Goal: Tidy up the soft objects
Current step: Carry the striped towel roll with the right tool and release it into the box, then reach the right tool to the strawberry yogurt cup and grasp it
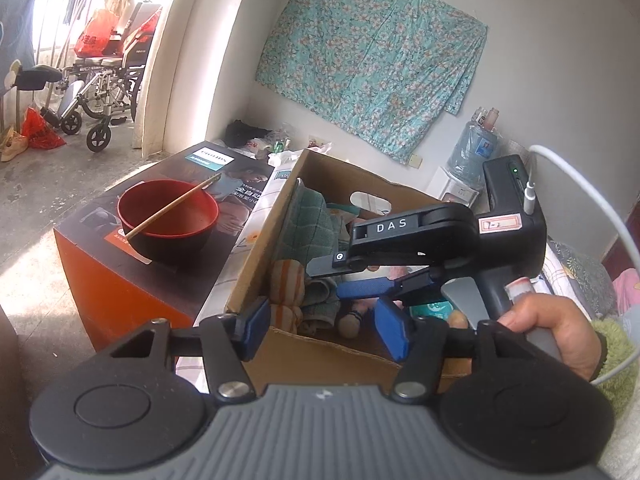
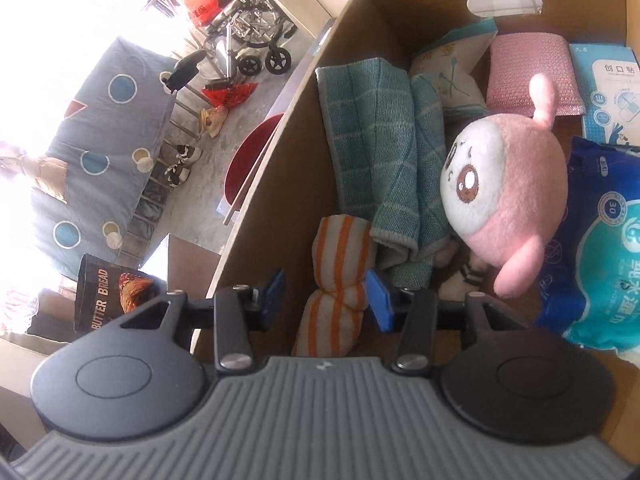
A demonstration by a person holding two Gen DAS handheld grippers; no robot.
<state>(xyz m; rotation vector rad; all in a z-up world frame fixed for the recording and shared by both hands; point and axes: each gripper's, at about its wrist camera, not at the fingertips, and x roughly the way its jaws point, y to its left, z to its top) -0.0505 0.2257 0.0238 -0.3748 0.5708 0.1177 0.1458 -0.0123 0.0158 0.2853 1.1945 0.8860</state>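
Note:
A cardboard box (image 1: 264,236) (image 2: 360,16) holds soft things: a teal checked towel (image 2: 376,132) (image 1: 312,220), an orange-and-white striped cloth roll (image 2: 340,276) (image 1: 286,280), a pink plush toy (image 2: 508,184) and a pink sponge (image 2: 528,68). My right gripper (image 2: 326,300) is open inside the box, its blue pads either side of the striped roll, the right pad touching it. It also shows in the left wrist view (image 1: 360,280), reaching into the box. My left gripper (image 1: 324,330) is open and empty at the box's near wall.
A blue tissue pack (image 2: 600,248) and a plaster packet (image 2: 612,88) lie in the box's right side. A red bowl (image 1: 168,216) with a chopstick stands on an orange carton (image 1: 120,292) left of the box. A wheelchair (image 1: 96,92) stands far left.

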